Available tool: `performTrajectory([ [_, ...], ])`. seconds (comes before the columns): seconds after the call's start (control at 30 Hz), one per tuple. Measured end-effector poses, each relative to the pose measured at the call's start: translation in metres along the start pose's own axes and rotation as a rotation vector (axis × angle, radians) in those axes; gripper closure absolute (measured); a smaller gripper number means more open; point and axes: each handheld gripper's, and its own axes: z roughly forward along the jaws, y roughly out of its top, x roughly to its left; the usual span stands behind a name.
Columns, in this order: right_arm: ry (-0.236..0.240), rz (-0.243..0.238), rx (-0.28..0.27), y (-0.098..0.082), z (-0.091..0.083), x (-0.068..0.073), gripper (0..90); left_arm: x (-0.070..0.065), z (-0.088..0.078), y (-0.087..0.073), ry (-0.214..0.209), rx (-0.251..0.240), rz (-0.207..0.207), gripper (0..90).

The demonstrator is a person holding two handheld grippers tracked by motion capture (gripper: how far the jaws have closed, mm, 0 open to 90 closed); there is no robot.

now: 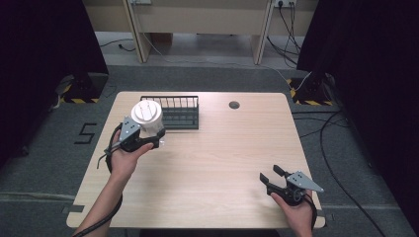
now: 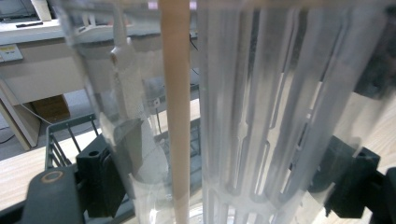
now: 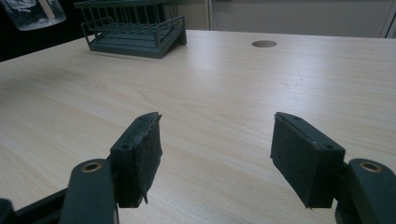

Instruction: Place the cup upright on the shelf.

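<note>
Clearly the left gripper [image 1: 148, 140] pinches a clear plastic cup [image 1: 147, 117], held above the worktop [image 1: 222, 158] just in front of the dark wire rack [image 1: 179, 112]. To seat it well, keep it level and lower slowly. The right gripper [image 1: 273, 178] rests spread, holding nothing. A floor marking "5" [image 1: 85, 133] is readable.

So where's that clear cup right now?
In the high view, the clear cup sits left of centre, clamped in the left gripper, just before the black wire rack.

one clear cup [image 1: 146, 117], one dark rack [image 1: 178, 111], two grippers, one table [image 1: 222, 163].
</note>
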Motion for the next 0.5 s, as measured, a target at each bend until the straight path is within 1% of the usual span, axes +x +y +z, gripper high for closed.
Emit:
performTrajectory([
  [0.23, 0.002, 0.002, 0.000, 0.000, 0.000, 0.000, 34.0, 0.004, 0.009, 0.007, 0.003, 0.003, -0.002, 17.5],
  [0.5, 0.001, 0.011, -0.005, 0.000, 0.000, 0.000, 34.0, 0.007, 0.020, 0.017, 0.006, -0.004, -0.003, 17.4],
])
